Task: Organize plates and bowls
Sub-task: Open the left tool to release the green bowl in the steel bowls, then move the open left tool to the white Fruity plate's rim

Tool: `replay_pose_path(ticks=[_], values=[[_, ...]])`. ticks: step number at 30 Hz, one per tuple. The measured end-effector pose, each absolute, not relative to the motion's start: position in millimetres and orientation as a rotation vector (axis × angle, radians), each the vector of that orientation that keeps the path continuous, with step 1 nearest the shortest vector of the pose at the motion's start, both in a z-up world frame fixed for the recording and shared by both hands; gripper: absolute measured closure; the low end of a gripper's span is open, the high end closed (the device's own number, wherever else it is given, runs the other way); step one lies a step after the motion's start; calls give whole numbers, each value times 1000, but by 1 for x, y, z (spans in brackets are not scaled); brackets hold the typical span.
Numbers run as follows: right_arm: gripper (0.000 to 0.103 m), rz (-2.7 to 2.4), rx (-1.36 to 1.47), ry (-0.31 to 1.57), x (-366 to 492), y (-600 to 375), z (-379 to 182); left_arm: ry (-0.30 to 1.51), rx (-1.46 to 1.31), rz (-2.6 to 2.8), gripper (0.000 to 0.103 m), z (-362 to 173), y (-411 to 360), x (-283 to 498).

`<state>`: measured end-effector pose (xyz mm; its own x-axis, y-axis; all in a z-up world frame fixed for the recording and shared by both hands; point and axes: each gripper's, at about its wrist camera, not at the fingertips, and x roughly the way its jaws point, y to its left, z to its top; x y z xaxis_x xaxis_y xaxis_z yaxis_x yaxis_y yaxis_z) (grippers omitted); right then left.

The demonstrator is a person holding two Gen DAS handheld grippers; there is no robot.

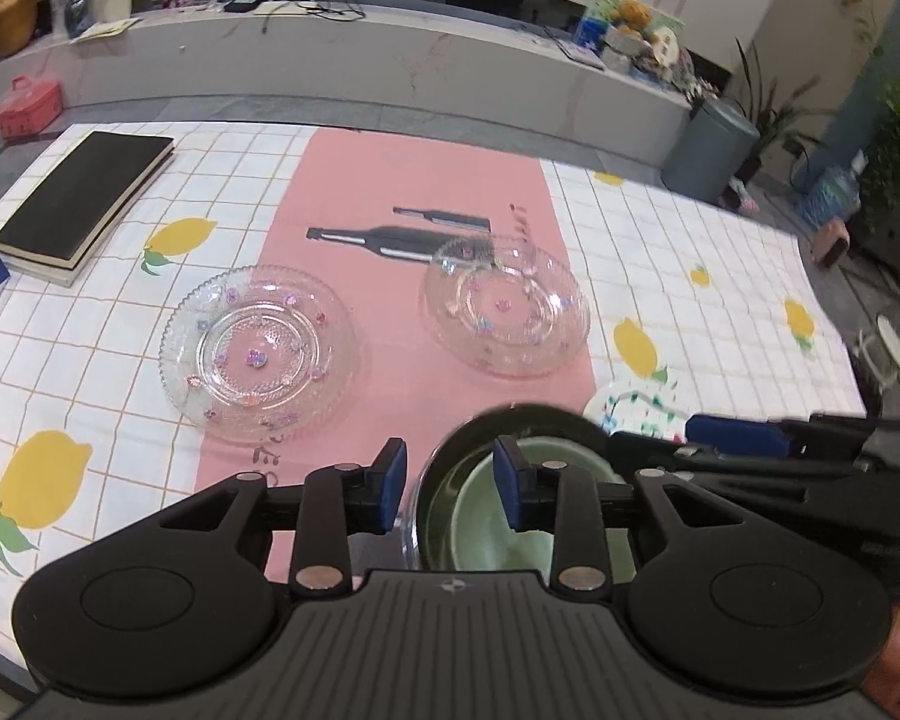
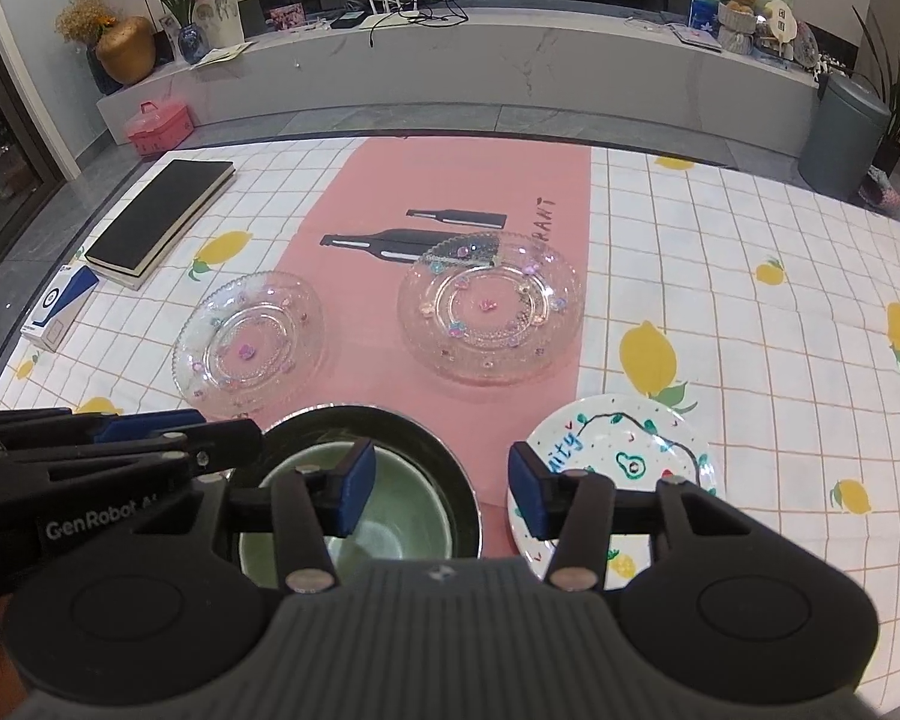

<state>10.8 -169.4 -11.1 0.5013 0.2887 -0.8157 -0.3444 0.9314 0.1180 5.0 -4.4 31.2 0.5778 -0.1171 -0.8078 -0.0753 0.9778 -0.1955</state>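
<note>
left gripper (image 1: 450, 489): we hold it spread astride the dark bowl's (image 1: 450, 456) left rim, pads clear | right gripper (image 2: 435, 489): spread astride its right rim | bowl: near table edge, green bowl (image 2: 390, 516) nested inside

Two matching rigs here: the left gripper (image 1: 450, 489) is matte black, with blue pads on its fingertips (image 1: 392, 483), silver rivets at the linkage pivots and a ribbed grey housing bearing a small compass-like mark. The right gripper (image 2: 437, 489) looks identical, and white "GenRobot" lettering runs along the neighbouring gripper's side.
</note>
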Motion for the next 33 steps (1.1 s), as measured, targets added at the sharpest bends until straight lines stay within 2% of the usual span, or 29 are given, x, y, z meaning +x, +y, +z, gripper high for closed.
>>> replay_pose_path(ticks=[6,15,28,33], values=[[51,362,-44,1029,14,-183,-34,989,-234,-32,62,12,6,2],[58,382,22,1098,17,-187,-60,1027,-223,-82,62,-1,-1,4],[58,412,92,1081,31,-197,-53,990,-258,-78,58,12,22,27],[58,429,198,1049,34,-222,-40,973,-295,-112,58,20,21,34]])
